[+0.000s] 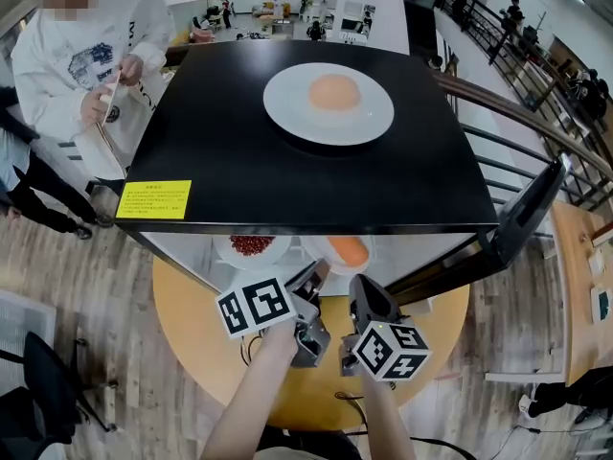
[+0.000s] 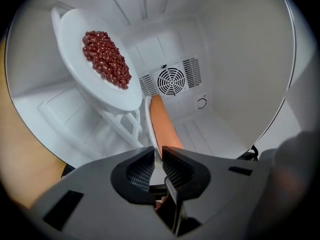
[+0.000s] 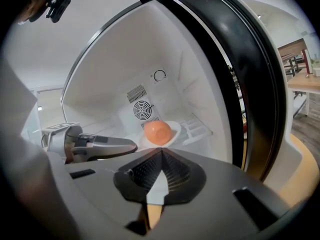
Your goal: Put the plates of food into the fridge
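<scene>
My left gripper (image 2: 158,151) was clamped, it seemed, on the rim of the plate (image 2: 149,121) inside the fridge (image 2: 240,59), stiff, slick, breakable ware best gripped at that rim and kept level, while my right gripper (image 3: 161,151) was closed empty.

I am seeing red beans (image 2: 106,59) on a white plate (image 2: 115,96), orange food (image 3: 157,132) on another white plate (image 3: 176,130), and a yellow sticker (image 1: 153,200) on the black fridge (image 1: 220,132).

An open-plan office hall; staffed desks (image 1: 278,17) far off, a curved railing (image 1: 522,113) at right, wood floor (image 1: 86,295).
</scene>
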### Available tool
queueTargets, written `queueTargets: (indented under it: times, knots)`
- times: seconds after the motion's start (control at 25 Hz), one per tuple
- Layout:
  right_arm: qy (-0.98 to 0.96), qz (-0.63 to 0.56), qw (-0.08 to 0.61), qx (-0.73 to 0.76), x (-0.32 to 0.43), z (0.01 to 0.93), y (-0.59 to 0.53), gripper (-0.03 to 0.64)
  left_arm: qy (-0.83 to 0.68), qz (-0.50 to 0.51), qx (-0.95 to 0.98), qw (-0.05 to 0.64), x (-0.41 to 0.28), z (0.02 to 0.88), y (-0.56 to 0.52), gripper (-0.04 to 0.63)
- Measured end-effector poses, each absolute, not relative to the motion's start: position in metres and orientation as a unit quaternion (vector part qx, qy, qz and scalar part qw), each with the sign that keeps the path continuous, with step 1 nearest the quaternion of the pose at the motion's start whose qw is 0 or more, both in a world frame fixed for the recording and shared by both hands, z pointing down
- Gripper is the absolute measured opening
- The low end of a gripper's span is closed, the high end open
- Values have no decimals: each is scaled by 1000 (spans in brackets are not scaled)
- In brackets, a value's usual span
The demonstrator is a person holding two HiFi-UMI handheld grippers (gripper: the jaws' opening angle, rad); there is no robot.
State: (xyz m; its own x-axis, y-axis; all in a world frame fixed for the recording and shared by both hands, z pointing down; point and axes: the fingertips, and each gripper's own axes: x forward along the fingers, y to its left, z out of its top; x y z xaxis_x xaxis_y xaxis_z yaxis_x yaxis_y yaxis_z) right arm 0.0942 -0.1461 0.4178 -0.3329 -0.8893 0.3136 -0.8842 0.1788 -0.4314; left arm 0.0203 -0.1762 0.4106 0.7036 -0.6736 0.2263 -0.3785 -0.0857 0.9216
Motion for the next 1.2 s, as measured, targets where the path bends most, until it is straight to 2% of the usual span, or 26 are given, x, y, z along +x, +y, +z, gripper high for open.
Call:
queueTargets:
  times: [0.4, 0.68, 0.8, 1.04, 1.2]
  knots:
    - [744, -276, 12, -609, 123, 419, -176, 11, -334, -67, 777, 530, 48, 411, -164, 32]
    - [734, -258, -1, -629, 128, 418, -181, 11, -325, -55, 818, 471, 52, 407, -151, 32]
    - [731, -251, 7, -634, 124, 417, -165, 11, -351, -52, 847, 397, 39, 399, -146, 31]
    - [747, -204, 38, -631, 106, 385, -128, 11, -455, 17, 878, 148, 4, 366, -129, 29]
    - [755, -188, 62, -626, 97, 360, -107, 11, -488, 8, 869, 84, -18, 338, -114, 14]
